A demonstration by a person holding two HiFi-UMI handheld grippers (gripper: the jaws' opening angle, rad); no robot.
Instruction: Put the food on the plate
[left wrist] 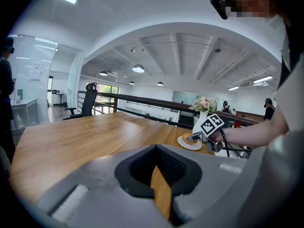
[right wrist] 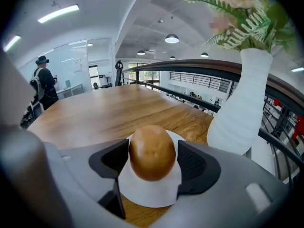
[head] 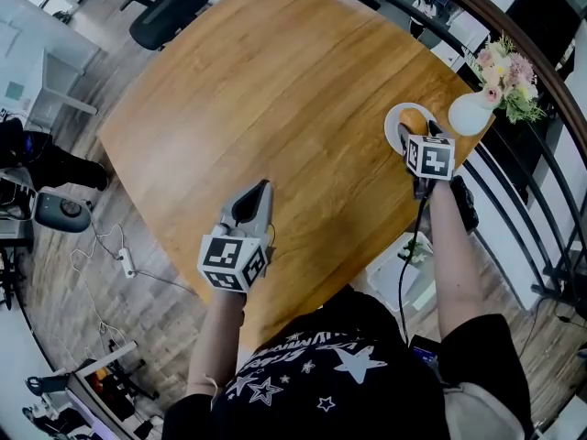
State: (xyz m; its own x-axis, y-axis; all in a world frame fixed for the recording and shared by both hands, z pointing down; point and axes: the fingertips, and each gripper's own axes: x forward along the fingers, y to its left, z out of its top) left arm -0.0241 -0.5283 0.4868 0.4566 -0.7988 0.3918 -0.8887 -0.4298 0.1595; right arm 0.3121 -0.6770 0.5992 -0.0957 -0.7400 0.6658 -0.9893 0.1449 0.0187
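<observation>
A brown egg-shaped bun [right wrist: 152, 152] stands upright between the jaws of my right gripper [right wrist: 151, 161], just over a small white plate [right wrist: 142, 197]. The pads meet it on both sides. In the head view that plate [head: 393, 117] lies near the table's right corner, with the bun [head: 415, 117] on its far side and my right gripper [head: 406, 137] over its near rim. My left gripper [head: 260, 192] hovers over the table's near middle, shut and holding nothing. From the left gripper view [left wrist: 159, 175] the plate [left wrist: 190, 146] and bun [left wrist: 185, 137] show far to the right.
A white vase [head: 471, 113] with pink flowers stands right beside the plate, close to the right jaw [right wrist: 236, 109]. The wooden table [head: 275, 90] ends at a railing [head: 541, 145] on the right. Office chairs [head: 170, 7] stand beyond the far edge.
</observation>
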